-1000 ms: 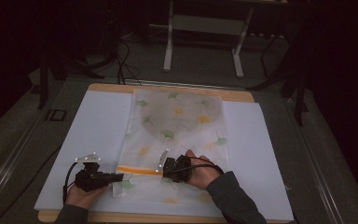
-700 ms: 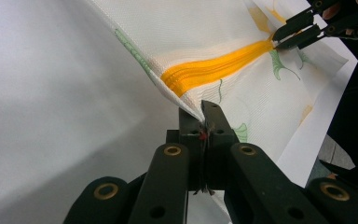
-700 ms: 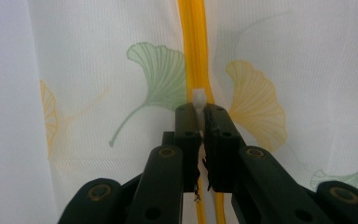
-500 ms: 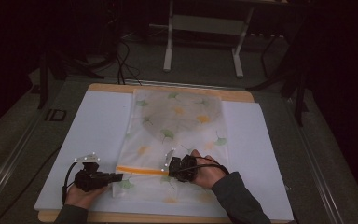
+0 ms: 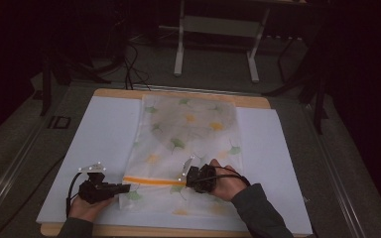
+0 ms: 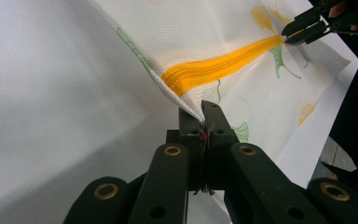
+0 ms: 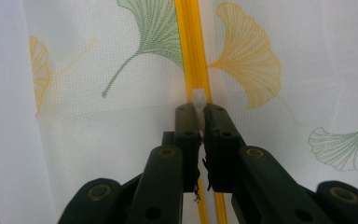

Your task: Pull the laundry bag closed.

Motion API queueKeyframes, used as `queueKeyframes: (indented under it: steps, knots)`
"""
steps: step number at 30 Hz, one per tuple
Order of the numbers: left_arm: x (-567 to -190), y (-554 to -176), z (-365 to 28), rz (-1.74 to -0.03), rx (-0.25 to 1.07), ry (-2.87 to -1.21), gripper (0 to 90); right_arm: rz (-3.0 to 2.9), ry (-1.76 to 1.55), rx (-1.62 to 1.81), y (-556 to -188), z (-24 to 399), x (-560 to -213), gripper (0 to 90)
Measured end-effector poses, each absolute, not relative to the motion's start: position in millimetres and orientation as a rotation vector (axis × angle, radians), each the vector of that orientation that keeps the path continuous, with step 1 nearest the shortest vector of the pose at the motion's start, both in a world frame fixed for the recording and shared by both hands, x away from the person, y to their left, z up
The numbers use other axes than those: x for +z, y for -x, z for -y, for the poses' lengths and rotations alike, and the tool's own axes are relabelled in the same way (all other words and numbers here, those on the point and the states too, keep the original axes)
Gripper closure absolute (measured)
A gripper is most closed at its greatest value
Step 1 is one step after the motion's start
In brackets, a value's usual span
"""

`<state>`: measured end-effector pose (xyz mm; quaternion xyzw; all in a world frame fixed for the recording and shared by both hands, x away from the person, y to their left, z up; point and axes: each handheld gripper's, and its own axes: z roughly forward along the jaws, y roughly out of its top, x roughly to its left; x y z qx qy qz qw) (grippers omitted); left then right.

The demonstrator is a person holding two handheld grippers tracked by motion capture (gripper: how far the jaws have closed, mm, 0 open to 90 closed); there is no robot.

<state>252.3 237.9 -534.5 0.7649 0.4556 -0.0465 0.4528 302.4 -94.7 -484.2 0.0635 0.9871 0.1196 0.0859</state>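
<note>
The white mesh bag with green and yellow leaf prints (image 5: 178,148) lies flat mid-frame, its orange zipper (image 5: 149,180) running left to right between both grippers. The left gripper (image 5: 121,188) pinches the bag's left edge shut. The right gripper (image 5: 187,179) squeezes the small white zipper pull (image 7: 199,99) at the zipper's right end.

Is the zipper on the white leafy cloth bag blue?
No, the zipper running across the white mesh bag with ginkgo leaf prints is bright orange-yellow.

dark lab: table stand (image 5: 217,47), cables (image 5: 129,54)
</note>
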Motion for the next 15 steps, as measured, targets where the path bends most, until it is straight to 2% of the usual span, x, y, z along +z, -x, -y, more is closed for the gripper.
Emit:
queueKeyframes:
  steps: [15]
  knots:
    - [-535,-252,-238,-1.126,-0.117,-1.889,88.9,-2.943,-0.217,0.360,-302,107,-485,84.7]
